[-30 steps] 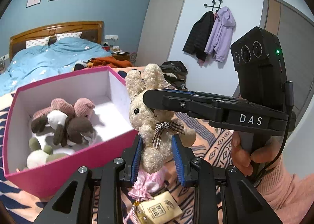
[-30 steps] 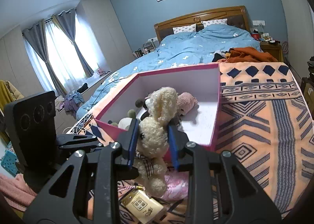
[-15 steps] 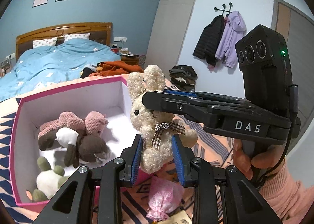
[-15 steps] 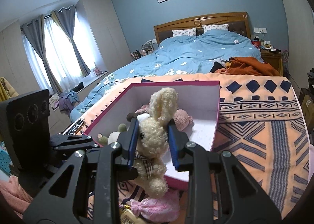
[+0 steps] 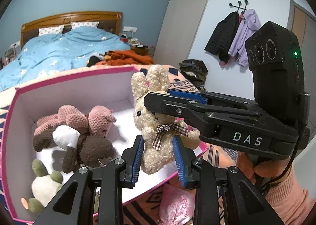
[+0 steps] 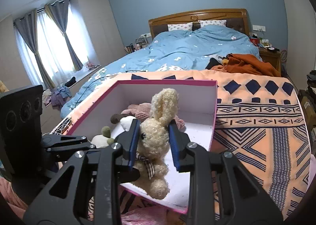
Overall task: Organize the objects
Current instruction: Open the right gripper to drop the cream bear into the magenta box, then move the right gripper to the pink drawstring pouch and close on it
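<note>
your left gripper (image 5: 159,156) is clamped on the cream bunny (image 5: 158,122) at its lower body, blue pads pressing both flanks. your right gripper (image 6: 152,142) is clamped on the same bunny's head, one pad on each cheek, ears sticking up past the tips. so the toy hangs between both tongs, over the near right corner of the pink box (image 5: 65,81), feet just above the white floor, not resting on anything that i can see.

risks: two grips on one soft toy. if you let go unevenly, it swings off the pad that holds on and may tip over the near wall onto the patterned blanket (image 6: 256,122). pulling the tongs apart while both are clamped would stretch the neck and plaid bow (image 5: 167,132). it's close to the box rim, so a drop here could land it half out. the pink and brown plush toys (image 5: 79,132) fill the left side, the green-eared one (image 5: 43,181) the near left corner; free floor is on the right.
</note>
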The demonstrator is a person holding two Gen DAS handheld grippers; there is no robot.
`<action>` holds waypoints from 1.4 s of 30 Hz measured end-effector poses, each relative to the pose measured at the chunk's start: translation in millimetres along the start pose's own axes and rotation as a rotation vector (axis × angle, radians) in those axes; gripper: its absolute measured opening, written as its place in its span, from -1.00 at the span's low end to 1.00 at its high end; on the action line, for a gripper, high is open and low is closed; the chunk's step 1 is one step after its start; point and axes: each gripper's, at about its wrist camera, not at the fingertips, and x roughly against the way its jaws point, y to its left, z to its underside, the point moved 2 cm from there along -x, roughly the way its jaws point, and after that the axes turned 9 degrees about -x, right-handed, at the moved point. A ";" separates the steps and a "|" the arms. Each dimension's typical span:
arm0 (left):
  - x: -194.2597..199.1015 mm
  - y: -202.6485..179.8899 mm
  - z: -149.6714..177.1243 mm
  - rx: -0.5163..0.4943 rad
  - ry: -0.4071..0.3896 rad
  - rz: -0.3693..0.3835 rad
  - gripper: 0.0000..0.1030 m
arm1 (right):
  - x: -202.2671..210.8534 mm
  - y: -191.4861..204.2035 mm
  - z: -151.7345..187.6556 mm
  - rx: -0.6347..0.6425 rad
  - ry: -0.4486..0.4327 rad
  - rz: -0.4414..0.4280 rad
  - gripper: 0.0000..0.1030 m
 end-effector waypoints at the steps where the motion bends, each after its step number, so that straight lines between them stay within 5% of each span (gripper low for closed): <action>1: -3.7 1.1 0.8 0.004 0.009 -0.001 -0.41 | -1.9 -1.5 0.4 0.000 0.006 0.005 -0.38; 15: -17.6 8.5 16.0 0.034 0.059 -0.018 -0.36 | -15.4 -16.9 11.9 0.003 0.060 0.120 -0.37; 22: 27.7 5.3 29.1 -0.005 -0.041 -0.032 -0.11 | 15.1 -12.5 24.8 -0.019 0.015 0.062 -0.22; 26: 57.8 -0.1 38.8 -0.044 -0.098 -0.040 0.27 | 40.7 -7.2 41.3 -0.018 -0.001 0.009 -0.14; 30: 77.7 -8.7 53.7 -0.082 -0.131 -0.048 0.38 | 62.7 -2.0 59.6 -0.023 -0.006 -0.044 0.12; 34: 76.8 -20.3 76.7 -0.105 -0.089 -0.029 0.39 | 66.1 -3.2 84.3 -0.051 0.041 -0.082 0.13; 42: 39.5 -26.5 112.9 -0.071 0.054 -0.027 0.39 | 29.8 -20.9 132.9 -0.111 0.205 -0.025 0.13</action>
